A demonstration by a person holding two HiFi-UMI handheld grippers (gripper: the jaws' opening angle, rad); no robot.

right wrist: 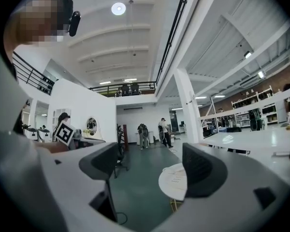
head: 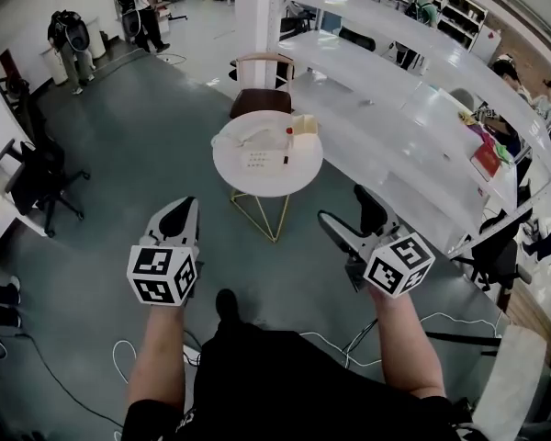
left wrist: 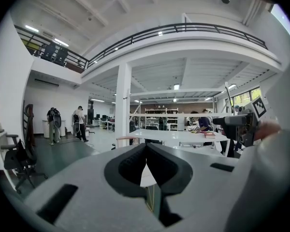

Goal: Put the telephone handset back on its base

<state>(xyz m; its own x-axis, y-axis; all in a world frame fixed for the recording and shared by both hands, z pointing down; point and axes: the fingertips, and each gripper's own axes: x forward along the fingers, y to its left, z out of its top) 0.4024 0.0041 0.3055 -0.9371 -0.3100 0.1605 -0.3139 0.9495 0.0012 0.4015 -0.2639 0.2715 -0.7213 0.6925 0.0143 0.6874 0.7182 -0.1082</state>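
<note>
on the near side of the desk [head: 285,180], well apart from it, both grippers are held over the green floor [head: 119,173]. the left gripper [head: 185,208] is closed, its jaws meeting at the tips with nothing between them. the right gripper [head: 346,208] stands wide open and empty; in its own view only the floor and the near edge of the desk show through the gap. the desk is round and white, on thin yellow legs. a white shape that seems to be the telephone [head: 249,139] lies on the far left part of the desk; whether the handset sits on its base is too small to tell. a sheet [head: 261,161] lies at the desk's middle and a pale box [head: 304,125] at its far right. just behind the desk stands a wooden chair [head: 260,97], past it a white pillar [head: 257,12], and far off to the desk's left two people [head: 72,46].
</note>
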